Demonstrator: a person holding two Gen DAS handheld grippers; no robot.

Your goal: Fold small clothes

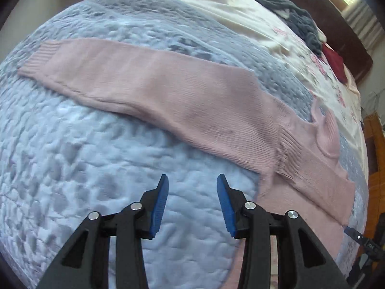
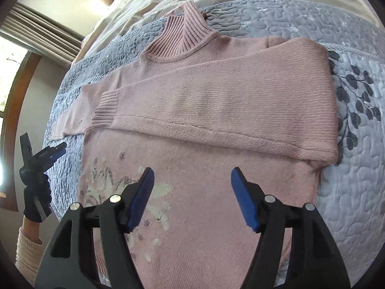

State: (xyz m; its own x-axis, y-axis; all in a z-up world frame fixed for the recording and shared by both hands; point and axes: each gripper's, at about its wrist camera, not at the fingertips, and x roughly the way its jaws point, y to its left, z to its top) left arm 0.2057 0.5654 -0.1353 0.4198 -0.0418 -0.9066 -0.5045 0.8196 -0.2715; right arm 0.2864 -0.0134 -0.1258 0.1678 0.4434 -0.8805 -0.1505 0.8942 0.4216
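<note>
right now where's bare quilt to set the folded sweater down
Bare quilt lies under the open left gripper, below the stretched-out sleeve. More shows right of the sweater, by the leaf print. The far side is crowded: dark clothes and a red item sit near the headboard.

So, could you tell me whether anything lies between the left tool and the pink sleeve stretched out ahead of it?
Nothing visible does. The left tool hangs open over bare blue quilt, and the outstretched sleeve of the pink sweater lies flat just beyond, uncovered. The dark clothes sit far off.
</note>
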